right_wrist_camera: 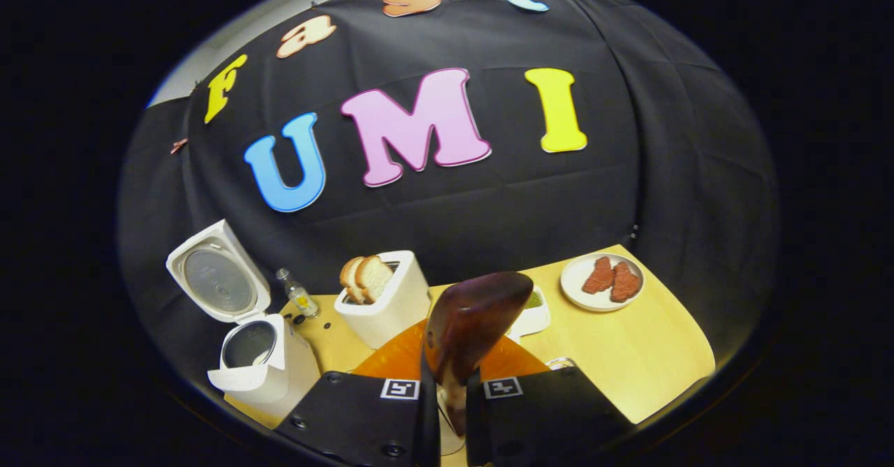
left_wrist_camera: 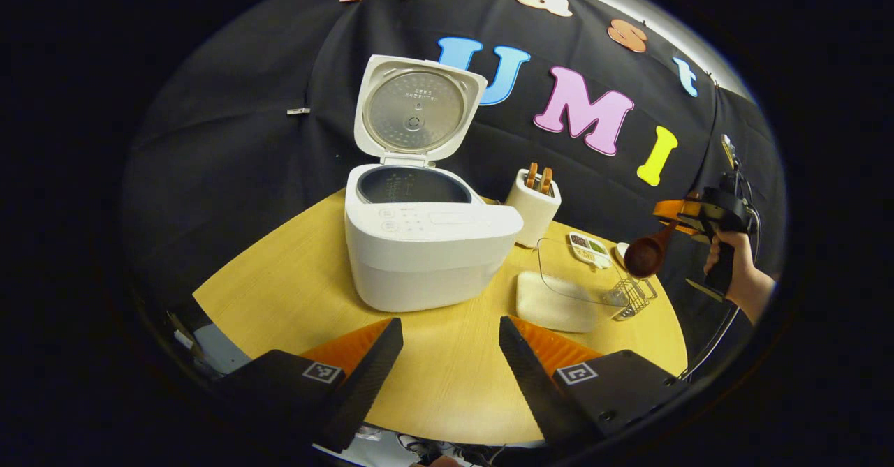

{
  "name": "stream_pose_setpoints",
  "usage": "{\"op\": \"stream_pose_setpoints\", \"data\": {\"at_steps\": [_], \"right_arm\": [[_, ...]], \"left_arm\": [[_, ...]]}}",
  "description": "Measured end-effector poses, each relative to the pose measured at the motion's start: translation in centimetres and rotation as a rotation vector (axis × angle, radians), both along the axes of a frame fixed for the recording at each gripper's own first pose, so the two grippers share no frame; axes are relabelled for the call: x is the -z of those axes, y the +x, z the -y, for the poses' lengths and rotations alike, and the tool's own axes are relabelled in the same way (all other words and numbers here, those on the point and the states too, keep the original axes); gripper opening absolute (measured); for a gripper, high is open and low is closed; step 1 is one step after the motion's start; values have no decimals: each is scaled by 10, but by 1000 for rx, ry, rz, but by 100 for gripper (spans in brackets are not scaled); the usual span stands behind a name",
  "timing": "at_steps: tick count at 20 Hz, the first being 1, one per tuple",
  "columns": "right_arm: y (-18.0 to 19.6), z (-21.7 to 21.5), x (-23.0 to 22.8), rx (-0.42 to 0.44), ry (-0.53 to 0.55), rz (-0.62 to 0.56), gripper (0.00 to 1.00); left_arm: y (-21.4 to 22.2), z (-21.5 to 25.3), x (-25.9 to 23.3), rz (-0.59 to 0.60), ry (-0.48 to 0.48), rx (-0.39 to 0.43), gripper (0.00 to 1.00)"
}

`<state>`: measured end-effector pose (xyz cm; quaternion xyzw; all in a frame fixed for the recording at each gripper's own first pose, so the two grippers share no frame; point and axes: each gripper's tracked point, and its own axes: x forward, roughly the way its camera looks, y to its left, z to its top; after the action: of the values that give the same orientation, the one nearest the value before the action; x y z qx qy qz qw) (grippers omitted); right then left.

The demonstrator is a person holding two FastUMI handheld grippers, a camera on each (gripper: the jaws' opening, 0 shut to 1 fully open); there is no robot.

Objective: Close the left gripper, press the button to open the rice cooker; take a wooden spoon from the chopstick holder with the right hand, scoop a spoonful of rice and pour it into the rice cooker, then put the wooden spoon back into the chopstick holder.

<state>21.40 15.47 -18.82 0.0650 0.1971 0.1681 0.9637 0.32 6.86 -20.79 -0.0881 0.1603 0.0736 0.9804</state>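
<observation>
The rice cooker (left_wrist_camera: 426, 243) is standing on the round wooden table (left_wrist_camera: 293, 292) with its lid (left_wrist_camera: 417, 107) swung fully upright and the inner pot (left_wrist_camera: 412, 185) exposed. The left gripper (left_wrist_camera: 450, 362) is hovering low over the near table edge, its two fingers spread wide apart and grasping nothing.

The right gripper (right_wrist_camera: 447, 401) is gripping the wooden spoon (right_wrist_camera: 471, 324), both fingers clamped on the handle, with the bowl of the spoon rising in front of the camera. In the left gripper view, that gripper (left_wrist_camera: 688, 217) is being held up in a hand (left_wrist_camera: 730, 264) to the right of the table, with the spoon (left_wrist_camera: 646, 254) hanging above a clear-lidded container (left_wrist_camera: 559, 299) and a small wire rack (left_wrist_camera: 632, 292).

A white toaster (right_wrist_camera: 384, 299) with bread slices (right_wrist_camera: 364, 276) is sitting beside the cooker (right_wrist_camera: 262, 366). A plate (right_wrist_camera: 602, 282) carrying two reddish pieces is lying well apart at the far right. A small bottle (right_wrist_camera: 299, 294) is standing between cooker and toaster.
</observation>
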Motion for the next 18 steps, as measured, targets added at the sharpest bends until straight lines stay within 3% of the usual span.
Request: {"op": "stream_pose_setpoints", "data": {"at_steps": [4, 9, 18], "right_arm": [[-7, -27, 36, -52, -112, 29, 19], [-15, -39, 92, -57, -223, 40, 18], [-32, -49, 131, 38, -240, 33, 18]], "left_arm": [[3, 1, 12, -24, -11, 15, 96], [15, -1, 28, -42, 2, 93, 98], [15, -15, 41, -26, -127, 67, 96]]}}
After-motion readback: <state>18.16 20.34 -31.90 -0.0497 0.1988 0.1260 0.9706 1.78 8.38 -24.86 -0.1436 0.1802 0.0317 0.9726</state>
